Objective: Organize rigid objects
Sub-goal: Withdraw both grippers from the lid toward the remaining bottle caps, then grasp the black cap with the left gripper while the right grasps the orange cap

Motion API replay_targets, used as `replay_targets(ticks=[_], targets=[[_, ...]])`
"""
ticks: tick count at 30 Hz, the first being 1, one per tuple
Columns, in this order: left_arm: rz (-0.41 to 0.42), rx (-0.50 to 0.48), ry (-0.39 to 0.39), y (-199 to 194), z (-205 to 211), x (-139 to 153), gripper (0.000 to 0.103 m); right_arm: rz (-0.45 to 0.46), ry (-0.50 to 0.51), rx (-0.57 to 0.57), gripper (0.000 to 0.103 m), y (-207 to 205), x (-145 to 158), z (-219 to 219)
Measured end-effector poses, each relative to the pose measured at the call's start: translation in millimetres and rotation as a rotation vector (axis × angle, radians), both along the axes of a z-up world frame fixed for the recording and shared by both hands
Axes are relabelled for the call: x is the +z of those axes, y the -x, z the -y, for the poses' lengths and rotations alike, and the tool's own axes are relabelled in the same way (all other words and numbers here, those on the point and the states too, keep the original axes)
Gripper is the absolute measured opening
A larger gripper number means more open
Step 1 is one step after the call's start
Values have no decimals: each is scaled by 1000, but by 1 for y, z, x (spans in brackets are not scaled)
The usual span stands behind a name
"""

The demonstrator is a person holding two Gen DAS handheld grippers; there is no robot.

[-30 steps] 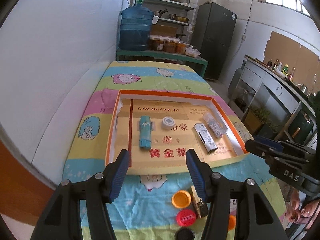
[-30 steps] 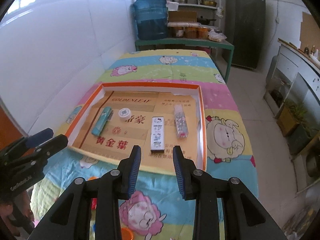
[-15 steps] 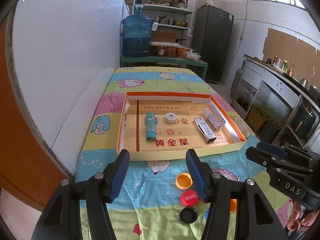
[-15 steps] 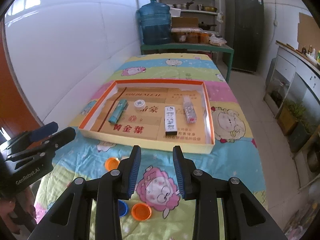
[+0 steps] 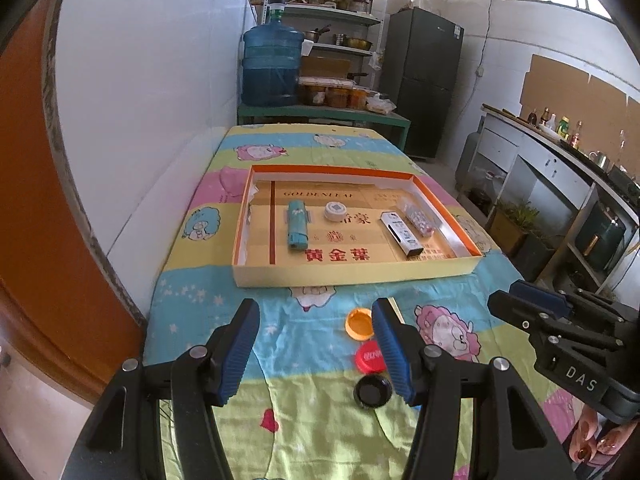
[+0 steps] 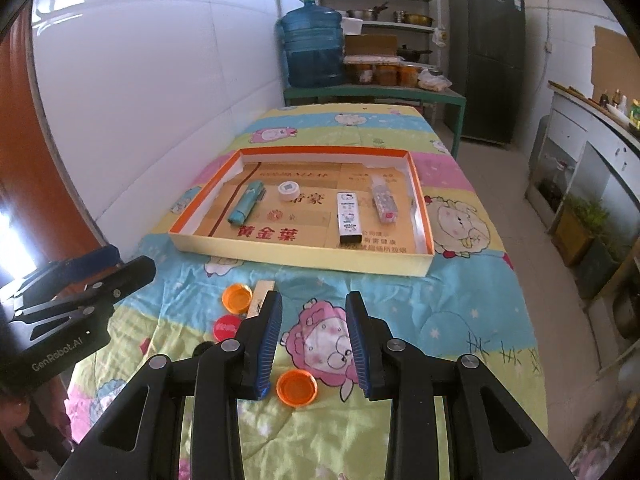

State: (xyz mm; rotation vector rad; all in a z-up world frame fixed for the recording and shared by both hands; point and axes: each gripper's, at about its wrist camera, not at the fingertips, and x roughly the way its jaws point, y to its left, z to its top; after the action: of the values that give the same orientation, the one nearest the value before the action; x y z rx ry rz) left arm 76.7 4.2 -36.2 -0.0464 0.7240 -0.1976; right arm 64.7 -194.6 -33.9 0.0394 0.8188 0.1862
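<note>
Both grippers, left gripper [image 5: 316,350] and right gripper [image 6: 314,346], hang open and empty; orange bottle cap [image 6: 297,388] just below the right looks light, stiff: pinch across its rim.

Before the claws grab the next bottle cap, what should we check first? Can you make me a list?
1. Left claw empty and open: ok.
2. Right claw empty, fingers apart: ok.
3. Orange cap nearest the right claw lies free on the cloth: ok.
4. Box lid tray has bare floor left for more things: ok.
5. Red cap free of the black cap: ok in the left view.
6. All loose things counted: cannot tell, claws hide some cloth.
</note>
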Motion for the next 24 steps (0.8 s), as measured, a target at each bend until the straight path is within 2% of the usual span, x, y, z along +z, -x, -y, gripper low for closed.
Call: replay_targets(ticks=[6,15,24], targets=[[7,-19,-4,11,3,-11,58,-10,13,-2,34,13,-16,-2],[-39,-66,-16,21,14,-40,58,-62,27,29,34,30,-50,-3],[-67,-108,-43,25,28,-57,58,-89,39,51,34,40,-69,-4]])
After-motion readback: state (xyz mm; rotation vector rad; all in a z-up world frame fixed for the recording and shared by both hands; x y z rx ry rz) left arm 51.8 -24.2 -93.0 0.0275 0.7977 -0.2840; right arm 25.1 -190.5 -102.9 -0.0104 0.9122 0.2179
